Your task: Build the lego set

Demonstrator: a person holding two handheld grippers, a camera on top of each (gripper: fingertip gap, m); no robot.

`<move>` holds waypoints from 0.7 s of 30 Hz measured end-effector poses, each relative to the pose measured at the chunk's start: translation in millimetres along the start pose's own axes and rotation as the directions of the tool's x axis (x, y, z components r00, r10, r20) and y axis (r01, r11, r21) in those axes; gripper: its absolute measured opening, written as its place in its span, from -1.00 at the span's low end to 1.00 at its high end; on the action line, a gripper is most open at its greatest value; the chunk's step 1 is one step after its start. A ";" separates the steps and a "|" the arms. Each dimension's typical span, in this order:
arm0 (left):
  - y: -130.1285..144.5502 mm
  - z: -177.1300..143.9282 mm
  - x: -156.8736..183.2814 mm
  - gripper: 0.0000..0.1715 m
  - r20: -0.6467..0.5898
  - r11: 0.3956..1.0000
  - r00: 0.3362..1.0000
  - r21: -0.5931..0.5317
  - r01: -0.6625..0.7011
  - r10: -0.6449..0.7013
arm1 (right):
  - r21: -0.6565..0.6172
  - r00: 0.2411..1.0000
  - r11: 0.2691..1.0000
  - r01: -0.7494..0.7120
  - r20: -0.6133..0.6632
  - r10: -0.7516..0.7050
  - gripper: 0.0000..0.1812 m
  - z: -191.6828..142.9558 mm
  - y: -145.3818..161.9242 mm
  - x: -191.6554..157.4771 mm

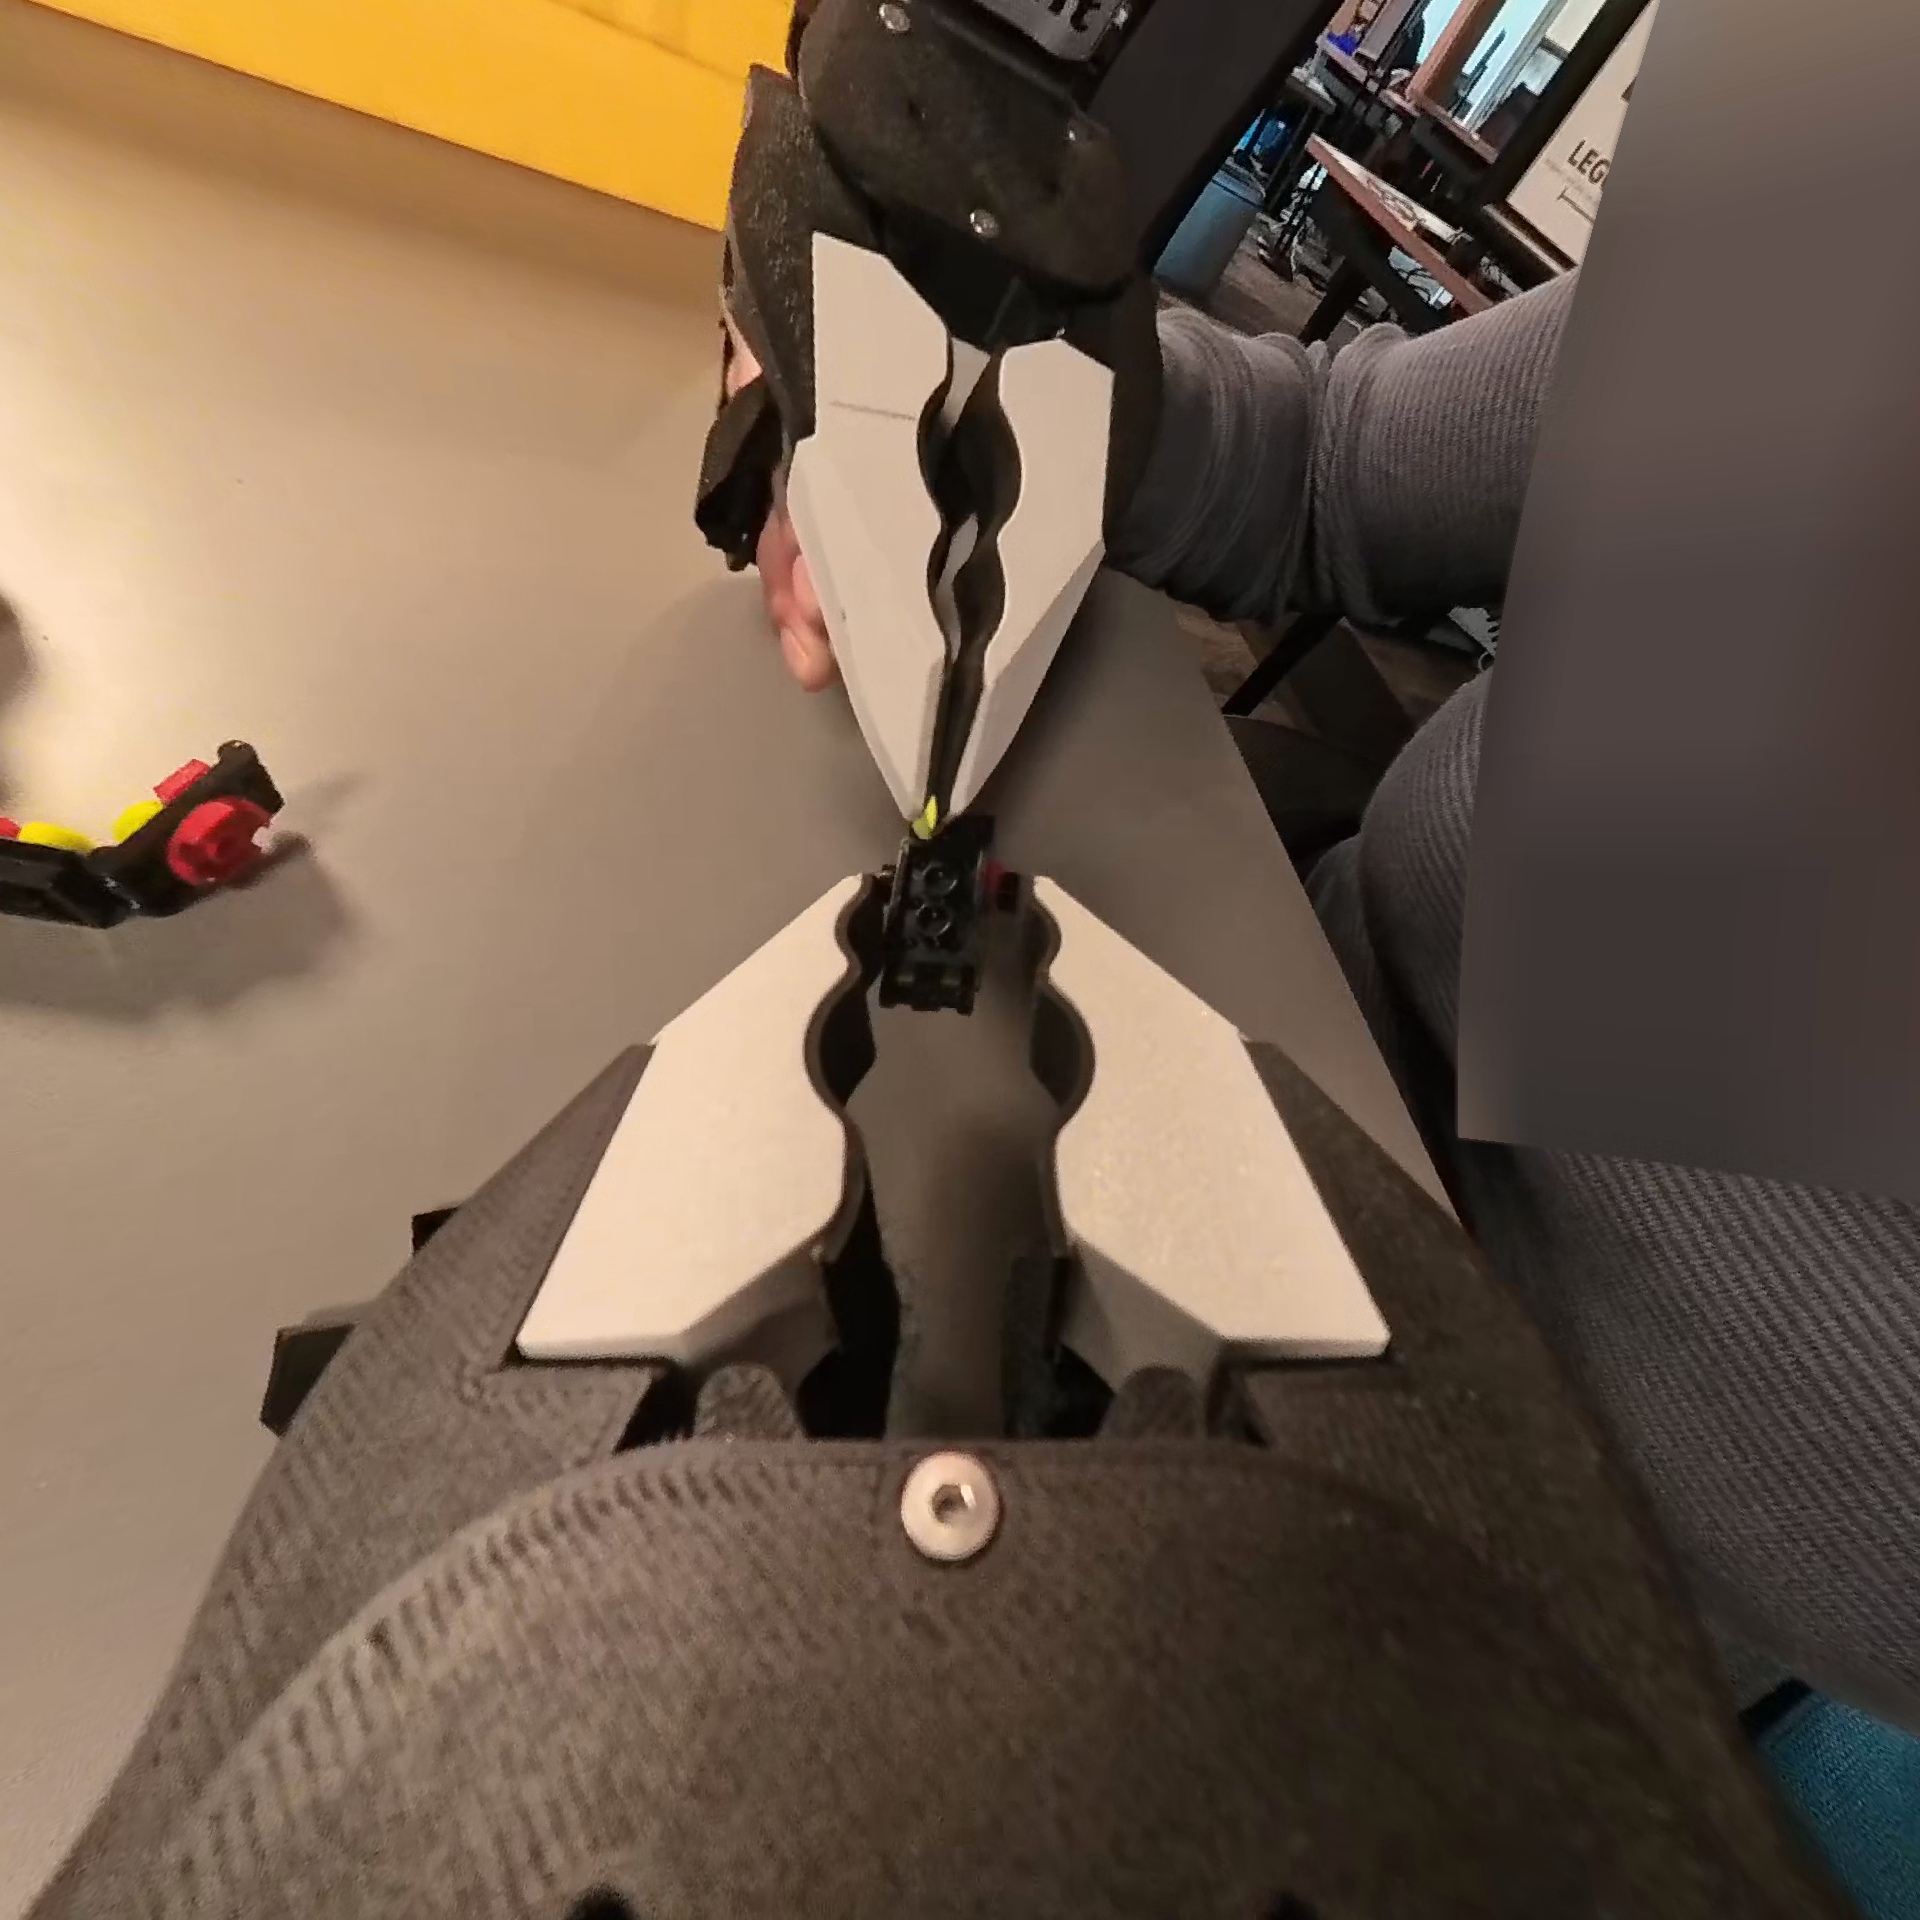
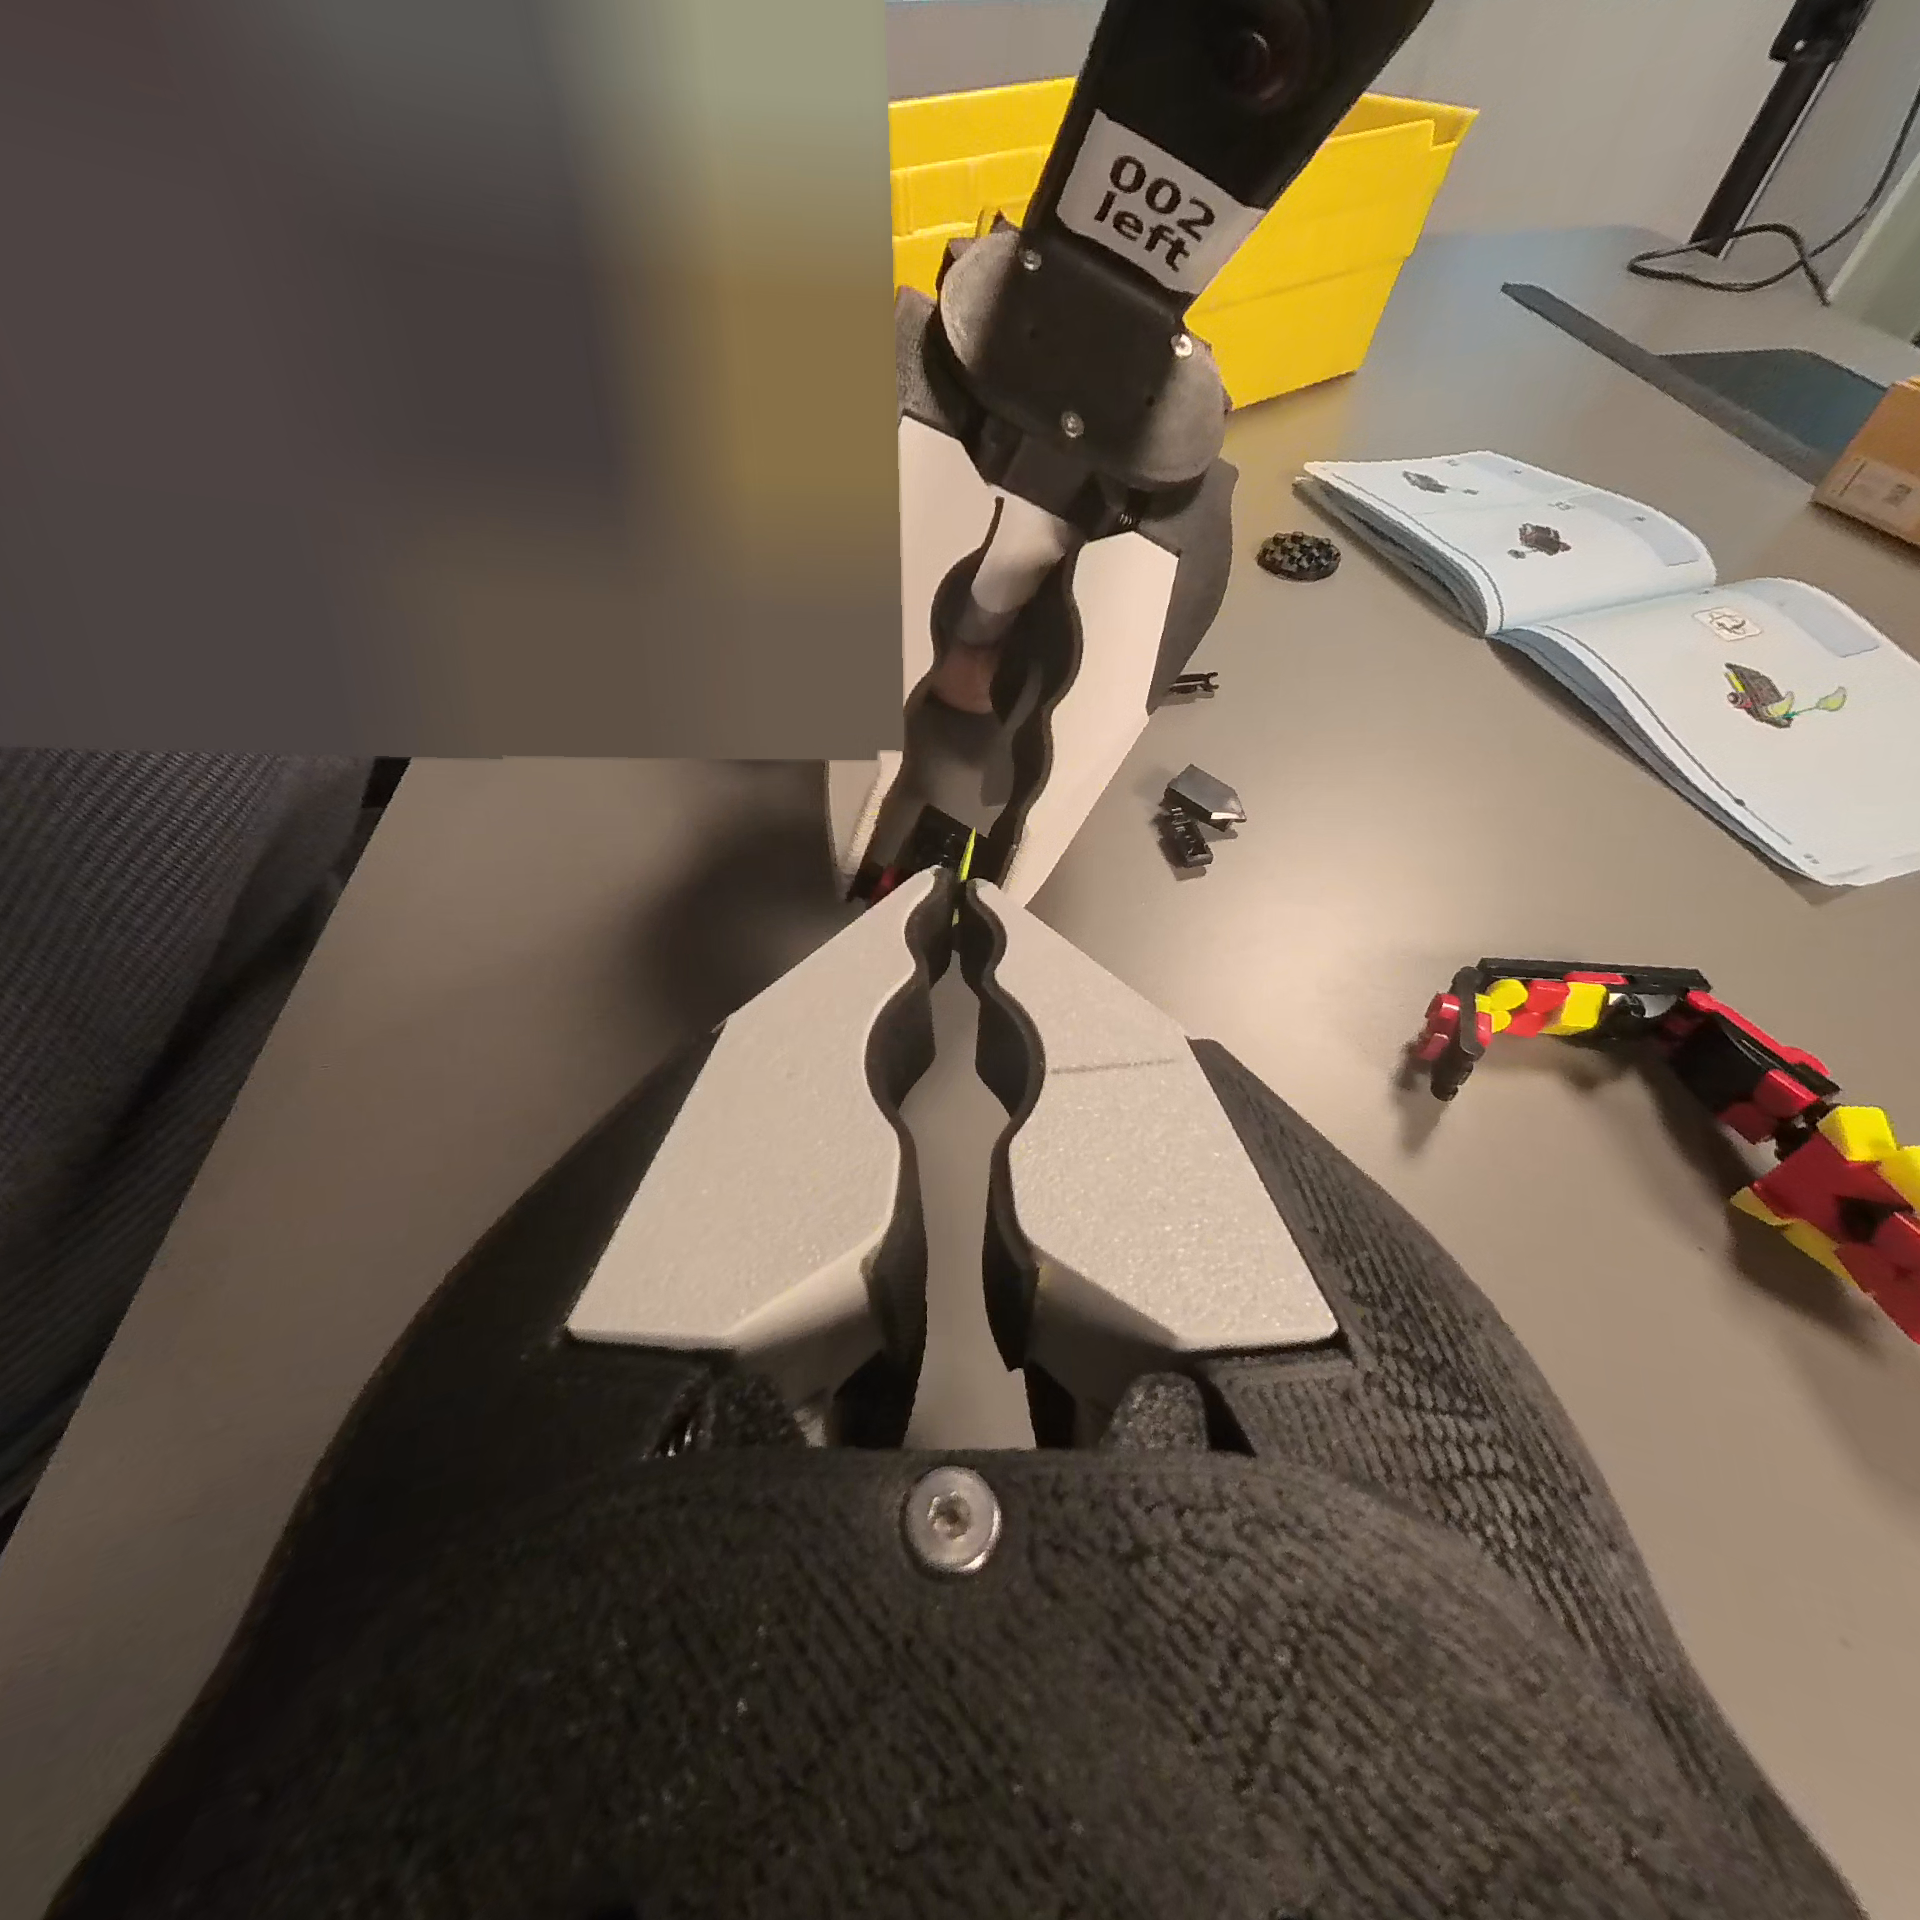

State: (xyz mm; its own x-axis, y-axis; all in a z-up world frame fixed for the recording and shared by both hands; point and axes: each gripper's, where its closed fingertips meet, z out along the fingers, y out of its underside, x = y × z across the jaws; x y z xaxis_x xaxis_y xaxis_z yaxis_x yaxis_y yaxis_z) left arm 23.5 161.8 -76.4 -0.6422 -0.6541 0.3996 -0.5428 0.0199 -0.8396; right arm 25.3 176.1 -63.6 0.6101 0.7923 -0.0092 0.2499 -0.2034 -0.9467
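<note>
I pinch the black subassembly [image 1: 932,925] in my left tool [image 1: 940,883], align the lime piece [image 1: 928,816] nipped by my right tool [image 2: 958,902], then press squarely.

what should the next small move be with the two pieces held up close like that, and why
Probably ease the right hand-held gripper forward to press its thin yellow-green piece onto the black brick assembly that the left hand-held gripper pinches. The piece's tip sits right at the assembly's top end, both are held above the table, and whether it is seated cannot be told, so a short push looks right.
</note>
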 end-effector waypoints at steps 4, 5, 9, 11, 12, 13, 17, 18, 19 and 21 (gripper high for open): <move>-1.0 -0.9 0.0 -0.74 -0.006 1.000 1.000 0.008 0.009 -0.009 | 0.005 1.000 1.000 -0.016 0.003 0.016 -1.00 0.0 -0.3 0.5; -1.1 -0.9 0.2 -0.74 -0.008 1.000 1.000 0.008 0.008 -0.008 | 0.005 1.000 1.000 -0.017 0.005 0.017 -1.00 0.0 -0.4 0.3; -0.1 -0.4 0.9 -0.74 -0.013 1.000 1.000 0.001 0.007 -0.007 | -0.004 1.000 1.000 -0.017 0.013 0.017 -1.00 0.1 1.0 -1.3; 0.1 -0.2 1.0 -0.74 -0.012 1.000 1.000 -0.001 0.005 -0.005 | -0.008 1.000 1.000 -0.016 0.014 0.016 -1.00 -0.1 1.8 -1.5; -0.6 -0.8 0.3 -0.74 -0.009 1.000 1.000 0.005 0.008 -0.007 | -0.009 1.000 1.000 -0.014 0.010 0.014 -1.00 -0.7 2.2 -0.6; -1.7 -1.5 -0.5 -0.74 -0.009 1.000 1.000 0.014 0.016 -0.015 | -0.008 1.000 1.000 -0.015 0.007 0.015 -1.00 -1.2 2.1 0.0; -0.3 -0.1 0.8 -0.73 -0.003 1.000 1.000 0.002 -0.005 0.005 | -0.006 1.000 1.000 -0.016 0.009 0.016 -1.00 -1.3 1.9 -1.6; -1.2 -0.8 0.8 -0.73 -0.008 1.000 1.000 0.011 0.000 0.000 | 0.003 0.999 0.999 -0.034 0.012 0.034 -1.00 -1.6 0.8 -1.1; -1.7 -1.3 0.6 -0.73 -0.014 1.000 1.000 0.014 0.010 -0.010 | 0.007 0.999 0.999 -0.045 0.014 0.045 -1.00 -1.6 0.4 -0.6; -1.5 -1.1 0.6 -0.73 -0.012 1.000 1.000 0.013 0.006 -0.006 | 0.008 0.999 0.999 -0.047 0.015 0.047 -1.00 -1.5 0.2 -0.7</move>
State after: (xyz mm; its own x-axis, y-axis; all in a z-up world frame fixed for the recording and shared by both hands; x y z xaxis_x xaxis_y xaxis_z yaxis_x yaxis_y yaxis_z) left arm 23.3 162.1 -74.4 -0.6453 -0.6452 0.4090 -0.5397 0.0062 -0.8418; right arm 26.1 174.6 -63.3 0.6095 0.7907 -0.0585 0.2148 -0.2357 -0.9478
